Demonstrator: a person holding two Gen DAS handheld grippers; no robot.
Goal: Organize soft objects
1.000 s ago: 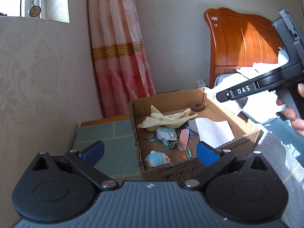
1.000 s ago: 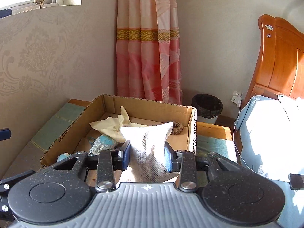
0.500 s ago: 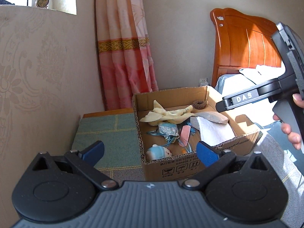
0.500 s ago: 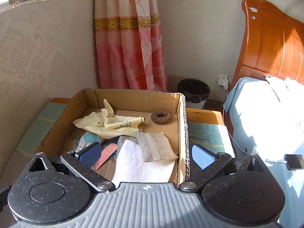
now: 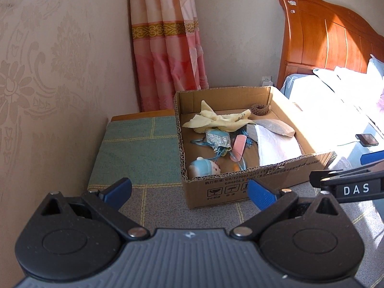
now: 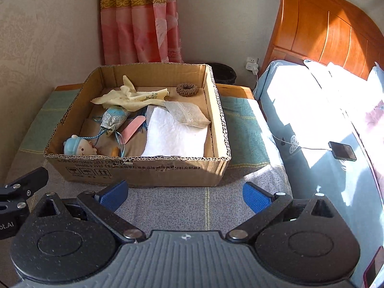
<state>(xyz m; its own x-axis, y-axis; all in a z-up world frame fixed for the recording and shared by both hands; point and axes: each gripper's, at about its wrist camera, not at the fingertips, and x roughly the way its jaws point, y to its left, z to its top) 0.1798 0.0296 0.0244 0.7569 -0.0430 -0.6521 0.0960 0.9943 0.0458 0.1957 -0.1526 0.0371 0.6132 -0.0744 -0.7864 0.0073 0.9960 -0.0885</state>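
A cardboard box (image 6: pixel 136 168) (image 5: pixel 264 182) stands on the checked mat. Inside lie a beige sachet (image 6: pixel 189 115) (image 5: pixel 276 127) on a white cloth (image 6: pixel 177 134) (image 5: pixel 276 144), a yellow cloth (image 6: pixel 129 97) (image 5: pixel 220 120), a brown scrunchie (image 6: pixel 187 88) (image 5: pixel 259 108), a blue pouch (image 6: pixel 114 118) (image 5: pixel 217 140), a pink strip (image 6: pixel 132 126) (image 5: pixel 238 144) and a small blue-capped doll (image 6: pixel 79 145) (image 5: pixel 204 166). My right gripper (image 6: pixel 184 195) is open and empty, in front of the box. My left gripper (image 5: pixel 189 192) is open and empty, near the box's front left corner.
A bed with a wooden headboard (image 6: pixel 324 28) lies at the right, with a phone (image 6: pixel 342 151) on a charging cable on it. A pink curtain (image 6: pixel 139 19) hangs behind, and a dark bin (image 6: pixel 223 73) stands behind the box. Wallpapered wall runs along the left.
My right gripper opened and let the beige sachet drop onto the white cloth in the box, then drew back from over the box to its front. The left gripper turned slightly.
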